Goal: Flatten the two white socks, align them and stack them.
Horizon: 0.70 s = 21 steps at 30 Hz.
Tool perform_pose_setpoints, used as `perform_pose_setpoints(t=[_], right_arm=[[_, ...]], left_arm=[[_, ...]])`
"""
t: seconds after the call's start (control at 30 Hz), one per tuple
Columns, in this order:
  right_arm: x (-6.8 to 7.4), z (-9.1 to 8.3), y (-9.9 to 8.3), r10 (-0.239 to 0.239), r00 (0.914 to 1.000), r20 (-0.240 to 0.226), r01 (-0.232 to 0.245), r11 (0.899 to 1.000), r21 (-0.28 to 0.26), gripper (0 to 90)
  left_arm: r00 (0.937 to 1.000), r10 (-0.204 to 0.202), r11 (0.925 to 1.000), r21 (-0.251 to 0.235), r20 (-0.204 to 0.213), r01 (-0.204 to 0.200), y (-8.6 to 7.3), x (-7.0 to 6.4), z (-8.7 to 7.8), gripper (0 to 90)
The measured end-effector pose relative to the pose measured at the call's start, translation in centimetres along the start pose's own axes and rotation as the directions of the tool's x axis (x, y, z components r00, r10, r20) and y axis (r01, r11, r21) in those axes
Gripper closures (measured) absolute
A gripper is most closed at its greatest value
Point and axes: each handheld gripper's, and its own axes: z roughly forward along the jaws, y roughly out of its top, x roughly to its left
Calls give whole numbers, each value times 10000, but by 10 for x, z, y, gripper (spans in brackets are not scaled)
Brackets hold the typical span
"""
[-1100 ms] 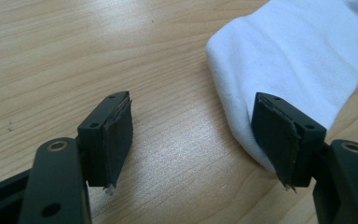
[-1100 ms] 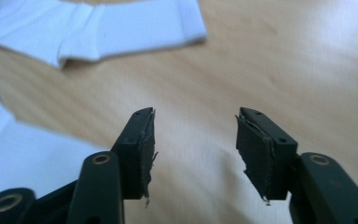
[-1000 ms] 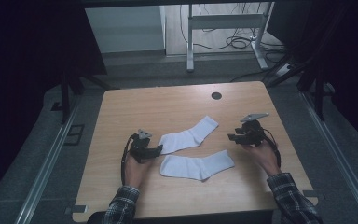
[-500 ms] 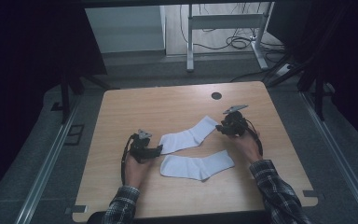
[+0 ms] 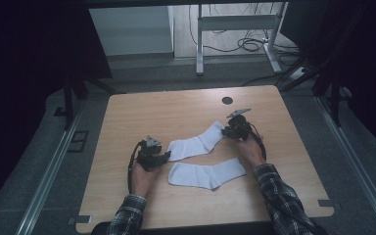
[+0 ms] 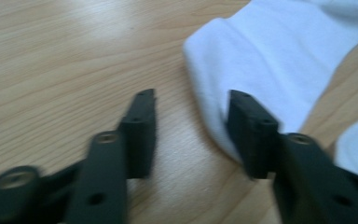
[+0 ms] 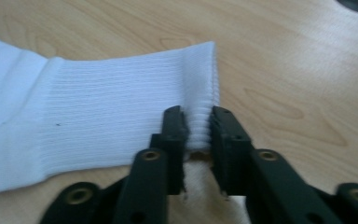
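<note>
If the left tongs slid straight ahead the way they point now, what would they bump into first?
Probably the toe end of the far white sock: the open left tongs already have one tip against its edge. The other tip faces bare wooden table.

Both forearms, in plaid sleeves, reach in from the near edge. The left gripper (image 5: 167, 155) lies low by the toe of the far sock (image 5: 196, 145), its 2 jaws spread apart. The right gripper (image 7: 198, 126) has its jaws pinched on that sock's ribbed cuff.
</note>
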Motion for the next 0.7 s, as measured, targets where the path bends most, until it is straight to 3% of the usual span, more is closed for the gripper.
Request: perform_pose_setpoints(t=[0.1, 0.17, 0.37, 0.47, 0.6, 0.7], right_arm=[[4, -4, -2, -42, 10000, -63, 43, 9998, 208, 791], [5, -7, -4, -69, 9999, -124, 72, 9996, 277, 792], [6, -23, -8, -134, 9997, -206, 139, 9997, 210, 794], [8, -36, -7, -155, 9993, -337, 154, 9999, -23, 794], [11, -55, -8, -353, 9984, -444, 340, 9989, -315, 794], [14, -68, -9, -486, 9975, -521, 463, 9980, -440, 793]], left_arm=[[9990, -244, 9997, 0, 376, 245, 1, -3, 2, 775], [9986, -279, 9996, 2, 447, 279, 2, -4, 3, 842], [9995, -256, 9996, -69, 189, 257, 7, -4, 5, 859], [9990, -360, 9990, -240, 255, 366, 11, -3, 0, 860], [9976, -479, 9970, -592, 495, 509, 18, -3, -16, 859], [9973, -329, 9966, -735, 656, 377, 23, -5, -29, 856]])
